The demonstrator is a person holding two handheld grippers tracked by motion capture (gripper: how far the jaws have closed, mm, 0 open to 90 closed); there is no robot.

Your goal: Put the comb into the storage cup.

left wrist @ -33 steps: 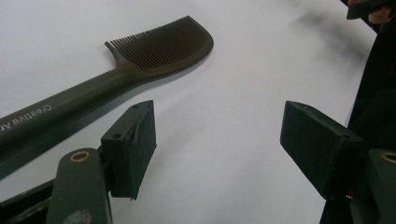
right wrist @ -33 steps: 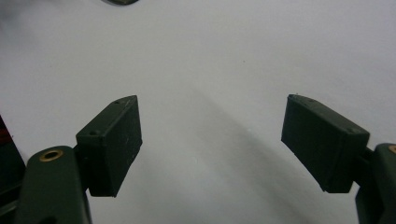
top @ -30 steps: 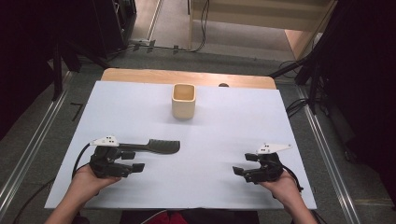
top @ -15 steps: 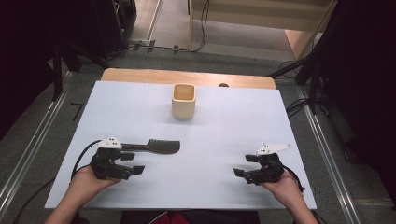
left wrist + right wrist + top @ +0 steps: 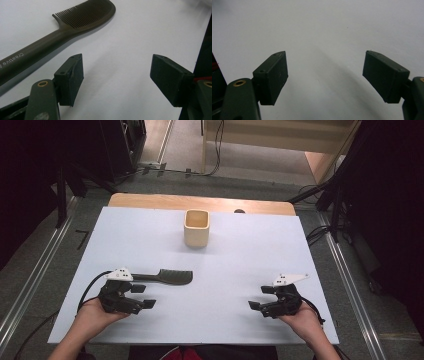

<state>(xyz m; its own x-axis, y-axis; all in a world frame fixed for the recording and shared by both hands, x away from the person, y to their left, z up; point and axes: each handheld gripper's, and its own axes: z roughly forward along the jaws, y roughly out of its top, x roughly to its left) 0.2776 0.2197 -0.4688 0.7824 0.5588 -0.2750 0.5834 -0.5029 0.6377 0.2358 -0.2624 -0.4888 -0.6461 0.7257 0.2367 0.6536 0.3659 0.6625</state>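
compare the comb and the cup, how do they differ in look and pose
The comb is dark, long and thin, lying flat beside the left gripper; the cup is pale, squarish and stands upright, open at the top. The comb sits near the person, the cup farther back. Both rest untouched on the white table.

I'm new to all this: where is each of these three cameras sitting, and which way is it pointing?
High view: sits above the person's side, looking forward and down on the white table with its comb and cup; both hands hold the left gripper and right gripper.
Left gripper view: rides that gripper, looking low along its open jaws across the table, comb lying beside them.
Right gripper view: rides the right gripper, looking along its open jaws at bare table.
Shared: the high and left gripper views both show the comb.
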